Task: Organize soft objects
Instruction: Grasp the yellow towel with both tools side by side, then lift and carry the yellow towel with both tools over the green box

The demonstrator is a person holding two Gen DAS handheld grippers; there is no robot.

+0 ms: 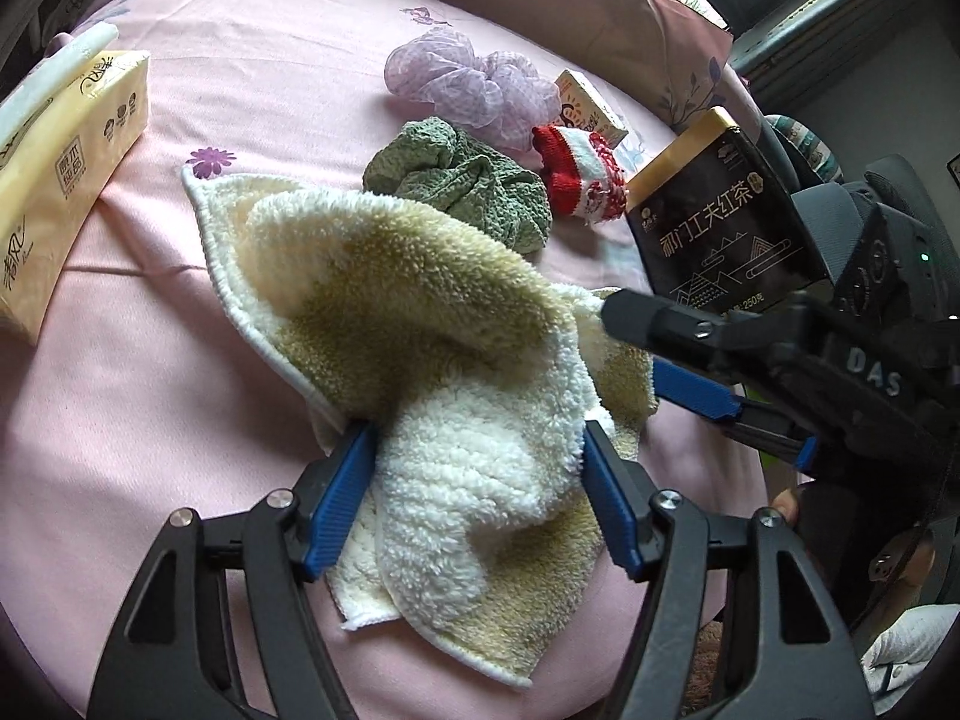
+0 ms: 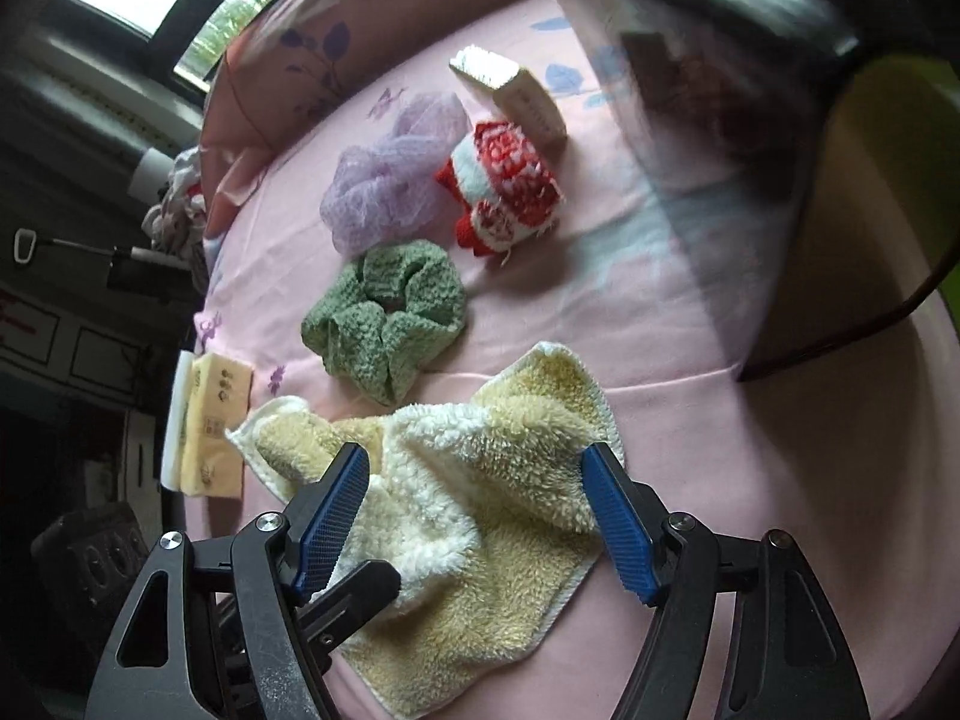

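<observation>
While both tongs hang over bed [image 1: 180, 330], yellow towel [image 1: 420, 330] lies crumpled at lower centre of each view, likely mid-fold. Left gripper [image 1: 477, 480]: jaws spread, white fold bulging between pads, contact on both sides looks likely; firm pinch not certain. Right gripper [image 2: 480, 510]: jaws spread astride towel's raised ridge, pads not pressing. Further up frame, apart from towel: green cloth [image 1: 462, 186], red-white sock [image 1: 579, 171], purple pouf [image 1: 462, 81], apparently awaiting sorting. Tissue pack [image 1: 66, 180] far left, tea box [image 1: 717, 222] right.

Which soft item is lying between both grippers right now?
The cream-and-yellow fleece towel; the green cloth, purple mesh puff and red-white knit lie farther off.
</observation>
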